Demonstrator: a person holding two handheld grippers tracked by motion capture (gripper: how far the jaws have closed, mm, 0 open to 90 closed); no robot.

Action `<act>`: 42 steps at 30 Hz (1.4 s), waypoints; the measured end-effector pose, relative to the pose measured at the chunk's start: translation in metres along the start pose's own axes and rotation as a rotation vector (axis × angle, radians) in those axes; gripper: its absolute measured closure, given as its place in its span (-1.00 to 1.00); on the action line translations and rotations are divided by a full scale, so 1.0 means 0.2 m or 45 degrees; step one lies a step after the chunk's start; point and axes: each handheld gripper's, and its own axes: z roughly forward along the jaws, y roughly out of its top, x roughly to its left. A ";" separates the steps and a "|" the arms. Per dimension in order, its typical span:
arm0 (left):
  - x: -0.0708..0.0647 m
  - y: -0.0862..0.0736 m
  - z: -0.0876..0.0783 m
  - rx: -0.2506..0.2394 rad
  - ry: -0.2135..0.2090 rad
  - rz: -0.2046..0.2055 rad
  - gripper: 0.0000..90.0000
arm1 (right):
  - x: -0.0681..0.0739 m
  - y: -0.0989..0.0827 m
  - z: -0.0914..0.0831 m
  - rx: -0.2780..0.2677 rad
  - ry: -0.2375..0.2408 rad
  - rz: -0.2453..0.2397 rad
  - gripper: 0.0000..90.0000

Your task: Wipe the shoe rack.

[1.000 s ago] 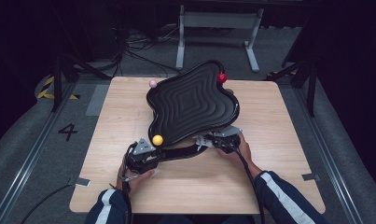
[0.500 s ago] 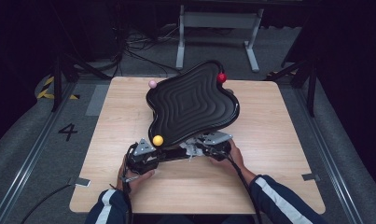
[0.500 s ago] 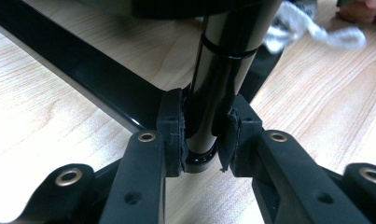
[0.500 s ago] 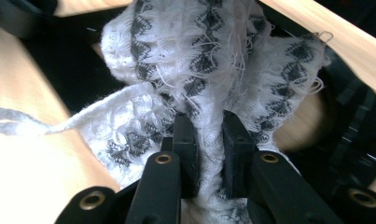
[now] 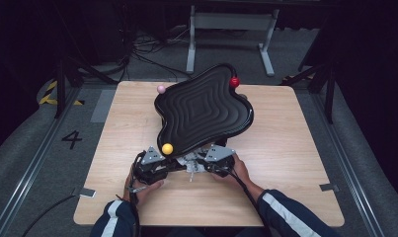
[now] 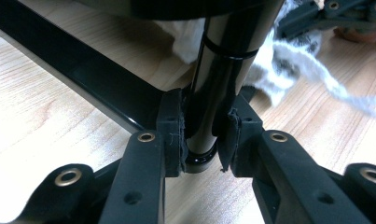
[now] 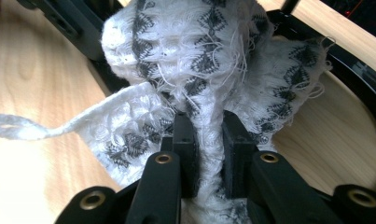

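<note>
Both tools busy under the wavy black tray!

Left tool [image 6: 199, 140] is clenched on the glossy black post [image 6: 223, 70] of the tray's stand, down by its foot, pads pressing either side. Right tool [image 7: 208, 140] grips a bunched white-and-grey knitted cloth [image 7: 199, 60], which lies on the counter [image 5: 295, 148] beneath the tray [image 5: 201, 113], near the front edge. Tray sits mid-counter, with a yellow ball [image 5: 167, 148] at its near rim, pink [image 5: 161, 89] and red [image 5: 234, 81] at the far rim.
</note>
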 end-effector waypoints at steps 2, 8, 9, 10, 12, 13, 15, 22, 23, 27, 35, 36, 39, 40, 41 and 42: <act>0.00 0.00 0.00 0.000 0.000 0.000 0.60 | -0.04 -0.02 -0.02 0.011 -0.022 0.013 0.76; 0.00 0.00 0.00 -0.001 0.000 0.001 0.59 | -0.18 -0.10 -0.06 0.031 -0.136 0.071 0.76; 0.00 0.00 0.00 0.000 0.003 0.002 0.59 | -0.21 -0.11 -0.07 0.039 -0.147 0.080 0.76; 0.00 0.00 0.00 0.005 0.002 0.013 0.59 | -0.22 -0.12 -0.08 0.043 -0.158 0.088 0.76; 0.00 0.00 0.00 0.002 0.000 0.014 0.59 | -0.27 -0.14 -0.09 0.056 -0.184 0.122 0.76; 0.00 0.00 0.00 -0.001 0.004 0.024 0.59 | -0.29 -0.15 -0.09 0.064 -0.202 0.125 0.76; 0.00 0.00 0.00 -0.002 0.003 0.017 0.59 | -0.31 -0.15 -0.10 0.058 -0.218 0.128 0.75; 0.00 0.00 0.00 0.001 -0.004 0.008 0.59 | -0.40 -0.18 -0.13 0.052 -0.287 0.185 0.76; 0.00 0.00 0.00 0.002 -0.005 0.008 0.59 | -0.40 -0.19 -0.14 0.053 -0.292 0.190 0.76; 0.00 0.00 0.00 0.002 -0.004 0.010 0.59 | -0.41 -0.19 -0.14 0.053 -0.301 0.197 0.76; 0.00 0.00 0.00 -0.001 -0.007 0.011 0.59 | -0.37 -0.19 -0.16 0.040 -0.243 0.199 0.76; 0.00 0.00 0.00 -0.001 -0.007 0.011 0.59 | -0.36 -0.19 -0.16 0.046 -0.229 0.189 0.76; 0.00 0.00 0.00 0.001 -0.005 0.008 0.59 | -0.31 -0.17 -0.14 0.049 -0.210 0.130 0.75; 0.00 0.00 0.00 0.002 -0.006 0.007 0.59 | -0.28 -0.16 -0.14 0.064 -0.193 0.118 0.75; 0.00 0.00 0.00 -0.001 -0.006 0.010 0.59 | -0.26 -0.16 -0.13 0.064 -0.182 0.107 0.76; 0.00 0.00 0.00 -0.001 -0.007 0.010 0.59 | -0.23 -0.14 -0.12 0.060 -0.149 0.111 0.76</act>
